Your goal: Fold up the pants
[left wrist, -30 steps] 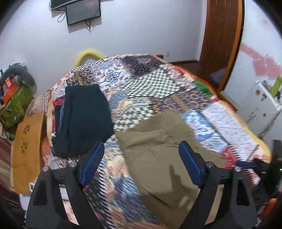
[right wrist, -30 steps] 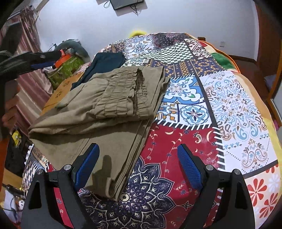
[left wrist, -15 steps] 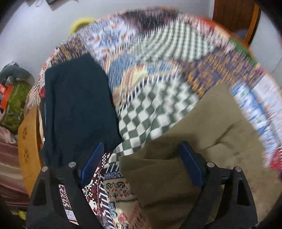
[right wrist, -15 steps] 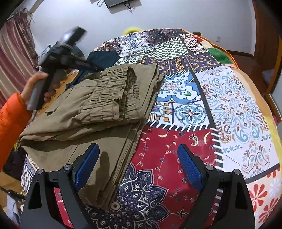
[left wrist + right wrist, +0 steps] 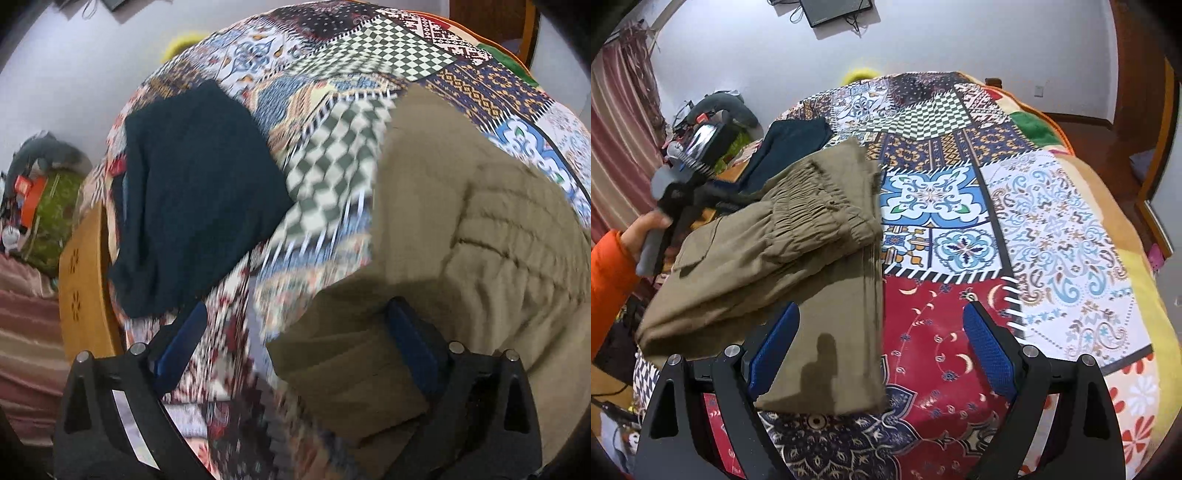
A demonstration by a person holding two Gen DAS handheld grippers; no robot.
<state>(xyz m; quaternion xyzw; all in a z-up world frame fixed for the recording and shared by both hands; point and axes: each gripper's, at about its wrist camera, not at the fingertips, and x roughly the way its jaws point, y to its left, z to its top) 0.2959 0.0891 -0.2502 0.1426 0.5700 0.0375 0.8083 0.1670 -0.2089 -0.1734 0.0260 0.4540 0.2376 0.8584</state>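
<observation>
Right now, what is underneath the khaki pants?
The khaki pants lie partly folded on a patchwork bedspread, their gathered waistband doubled over the legs. Bedspread shows all around them, but anything directly beneath the fabric is covered and cannot be seen.

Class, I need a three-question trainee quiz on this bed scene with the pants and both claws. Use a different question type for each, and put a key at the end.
1. True or false: the right claw grips the khaki pants.
2. Which garment lies beside the khaki pants: A) dark navy garment, B) white shirt, C) red towel?
3. Fill in: the pants rest on a patchwork ____.

Key: 1 false, both claws are open, the left claw too, its jaws just widened over the pants' edge; 2 A; 3 bedspread.
</observation>
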